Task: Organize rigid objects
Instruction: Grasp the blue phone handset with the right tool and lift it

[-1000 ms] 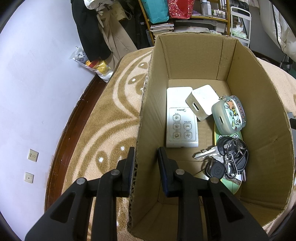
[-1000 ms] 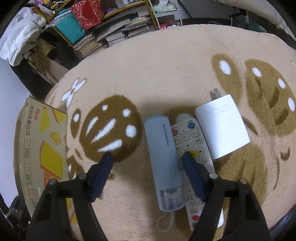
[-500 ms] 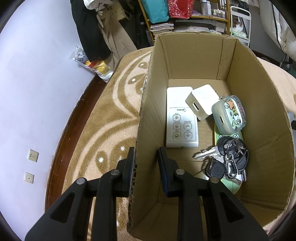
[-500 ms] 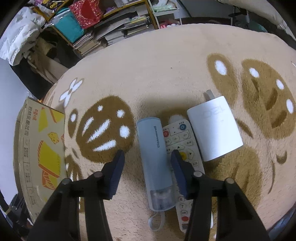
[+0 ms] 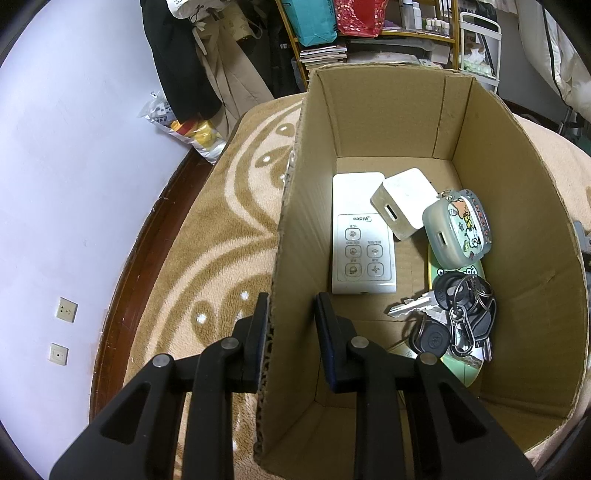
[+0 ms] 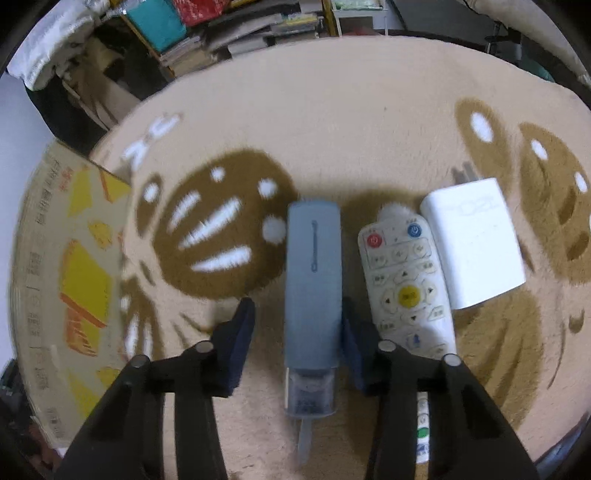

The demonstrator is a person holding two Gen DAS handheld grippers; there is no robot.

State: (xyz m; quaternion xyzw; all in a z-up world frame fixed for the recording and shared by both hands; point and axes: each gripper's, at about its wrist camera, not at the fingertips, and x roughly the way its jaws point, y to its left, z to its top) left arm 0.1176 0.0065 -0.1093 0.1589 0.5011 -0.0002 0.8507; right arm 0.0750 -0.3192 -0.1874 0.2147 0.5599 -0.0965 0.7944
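Observation:
My left gripper (image 5: pixel 291 317) straddles the left wall of an open cardboard box (image 5: pixel 291 236); its left finger touches the wall and there is a gap on the right side. Inside lie a white remote (image 5: pixel 360 236), a white charger (image 5: pixel 404 206), a cartoon earbud case (image 5: pixel 458 232) and a key bunch (image 5: pixel 454 317). My right gripper (image 6: pixel 295 325) is open around a pale blue slim device (image 6: pixel 314 280) on the rug; the right finger touches it and the left stands apart. A white TV remote (image 6: pixel 404 288) and a white power adapter (image 6: pixel 474 243) lie to the right.
The beige and brown patterned rug (image 6: pixel 332 110) covers the surface. The box's printed outer side (image 6: pixel 59 280) stands at the left of the right wrist view. Bookshelves and bags (image 5: pixel 351 29) crowd the far side; a white wall (image 5: pixel 55 184) is at the left.
My right gripper has narrowed and moved forward and down so that its fingers now flank the blue device. The left gripper and the box have not moved.

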